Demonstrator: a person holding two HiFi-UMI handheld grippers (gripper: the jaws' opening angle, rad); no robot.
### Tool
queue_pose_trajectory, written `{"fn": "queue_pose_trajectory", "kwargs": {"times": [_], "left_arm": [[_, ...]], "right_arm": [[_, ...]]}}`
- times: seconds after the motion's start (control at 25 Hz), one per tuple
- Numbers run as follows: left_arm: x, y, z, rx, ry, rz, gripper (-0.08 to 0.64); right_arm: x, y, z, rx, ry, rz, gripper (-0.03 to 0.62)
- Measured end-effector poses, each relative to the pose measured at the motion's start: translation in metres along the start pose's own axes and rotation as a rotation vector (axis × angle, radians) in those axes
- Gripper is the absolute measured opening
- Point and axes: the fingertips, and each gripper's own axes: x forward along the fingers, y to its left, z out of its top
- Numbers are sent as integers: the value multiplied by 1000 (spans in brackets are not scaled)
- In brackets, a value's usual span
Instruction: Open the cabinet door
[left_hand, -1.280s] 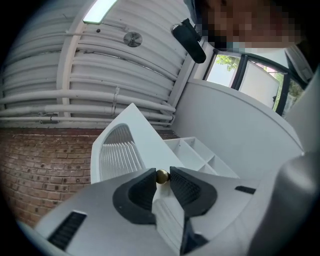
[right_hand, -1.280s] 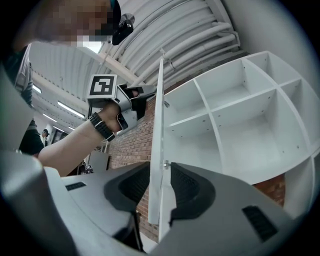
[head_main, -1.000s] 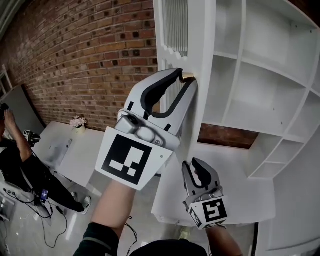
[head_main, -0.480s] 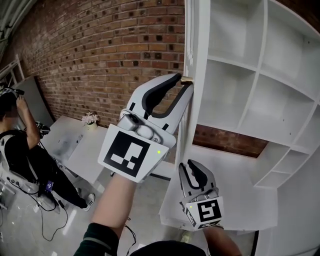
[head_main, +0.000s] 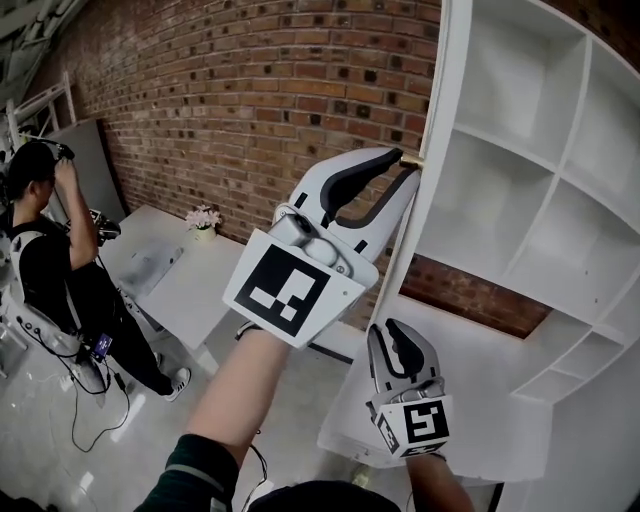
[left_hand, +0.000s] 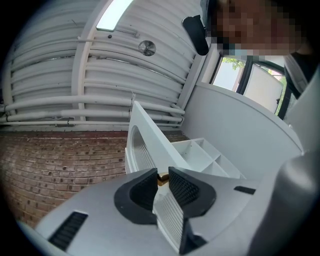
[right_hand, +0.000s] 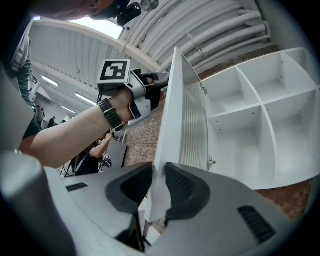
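Note:
The white cabinet door (head_main: 440, 80) stands swung out from the open-shelved white cabinet (head_main: 520, 150), seen edge-on in the head view. My left gripper (head_main: 408, 165) is shut on the door's small brass knob (head_main: 412, 160); in the left gripper view the knob (left_hand: 162, 178) sits pinched between the ribbed pads, with the door (left_hand: 145, 140) beyond. My right gripper (head_main: 388, 328) hangs lower, below the left one, near the door's lower end. Its jaws stand a little apart with nothing between them, and the door's edge (right_hand: 172, 115) shows through the gap.
A brick wall (head_main: 250, 90) runs behind. White tables (head_main: 180, 280) carry a small flower pot (head_main: 204, 220). A person (head_main: 50, 240) stands at the far left with cables on the floor. A white counter (head_main: 470, 370) lies under the shelves.
The door has swung further open, carried by the left gripper on the knob, which moved right in the head view. The right gripper has stayed low in about the same place.

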Motion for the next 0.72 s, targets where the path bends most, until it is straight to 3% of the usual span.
{"fn": "queue_pose_trajectory", "kwargs": {"times": [0.52,0.72], "left_arm": [[-18,31,-7,73,24,57,49],[-19,31,-7,64,16,58,49]], "right_arm": [[29,22,0,10,-17,51,80],[29,23,0,12,-23,54,80]]}}
